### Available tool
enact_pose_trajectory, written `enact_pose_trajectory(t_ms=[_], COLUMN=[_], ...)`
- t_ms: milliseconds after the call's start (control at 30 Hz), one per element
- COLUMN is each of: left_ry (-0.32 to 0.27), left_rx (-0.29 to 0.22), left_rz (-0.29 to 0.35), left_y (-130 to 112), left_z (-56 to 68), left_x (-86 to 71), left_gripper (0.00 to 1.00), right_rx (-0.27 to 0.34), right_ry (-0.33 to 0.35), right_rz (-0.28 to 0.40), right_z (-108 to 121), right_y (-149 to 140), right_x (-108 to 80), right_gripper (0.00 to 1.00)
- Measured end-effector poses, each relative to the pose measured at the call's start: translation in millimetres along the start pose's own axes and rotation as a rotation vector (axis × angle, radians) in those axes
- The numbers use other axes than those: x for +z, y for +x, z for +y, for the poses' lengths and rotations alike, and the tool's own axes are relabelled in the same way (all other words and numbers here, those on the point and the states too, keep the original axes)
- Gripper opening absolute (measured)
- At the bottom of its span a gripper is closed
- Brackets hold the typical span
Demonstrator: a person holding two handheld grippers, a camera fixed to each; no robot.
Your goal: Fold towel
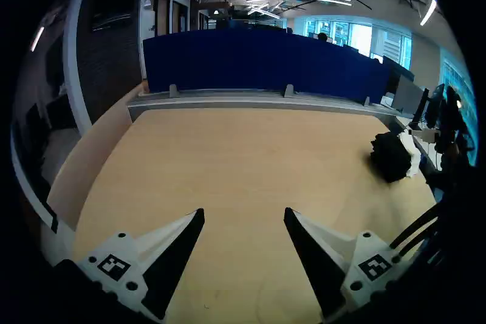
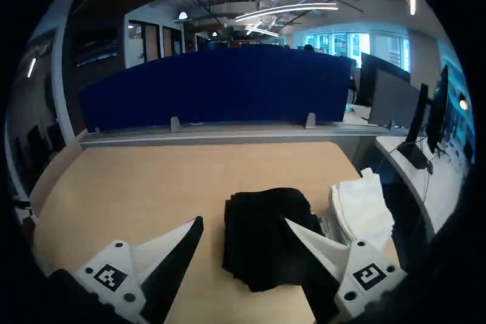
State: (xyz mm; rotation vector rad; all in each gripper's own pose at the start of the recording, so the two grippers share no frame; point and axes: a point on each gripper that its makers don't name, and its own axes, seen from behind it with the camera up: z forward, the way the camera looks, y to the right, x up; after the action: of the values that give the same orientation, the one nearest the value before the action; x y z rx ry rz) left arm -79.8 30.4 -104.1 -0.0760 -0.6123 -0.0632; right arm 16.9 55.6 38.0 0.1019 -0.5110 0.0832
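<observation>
A black towel (image 2: 267, 236) lies in a folded heap on the wooden table (image 2: 140, 190), just ahead of my right gripper (image 2: 243, 227). That gripper is open, its right finger over the heap's near edge, nothing between the fingers. In the left gripper view the same black towel (image 1: 390, 155) sits far off at the table's right side. My left gripper (image 1: 244, 216) is open above bare tabletop (image 1: 243, 154), holding nothing.
A stack of white towels (image 2: 363, 205) lies right of the black one, near the table's right edge. A blue partition (image 1: 261, 62) and a grey rail close off the far edge. Monitors (image 2: 395, 96) stand on the neighbouring desk at the right.
</observation>
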Motion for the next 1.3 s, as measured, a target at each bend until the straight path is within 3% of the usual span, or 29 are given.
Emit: enact_pose_trajectory(t_ms=[267,500,900,1300], left_ry=[-0.014,-0.034,-0.042,-0.027], left_rx=[0.002,0.001,0.014,0.006], left_rz=[0.046,0.086,0.154,0.383], left_y=[13.3,27.0,42.2,101.5], left_z=[-9.1,-11.8,-21.6,-37.3], left_x=[4.6,8.2,15.4,14.4], left_gripper=[0.98,0.98,0.97,0.97], right_rx=[0.027,0.071,0.069,0.068], right_ry=[0.044,0.059,0.045,0.057], right_rz=[0.074,0.087,0.109,0.27], right_z=[-52.7,-91.6,-110.4,-129.4], right_y=[-1.9,-16.4,-20.2,20.6], right_x=[-52.3,-83.3,-101.2,-107.6], right_gripper=[0.94,0.95,1.0,1.0])
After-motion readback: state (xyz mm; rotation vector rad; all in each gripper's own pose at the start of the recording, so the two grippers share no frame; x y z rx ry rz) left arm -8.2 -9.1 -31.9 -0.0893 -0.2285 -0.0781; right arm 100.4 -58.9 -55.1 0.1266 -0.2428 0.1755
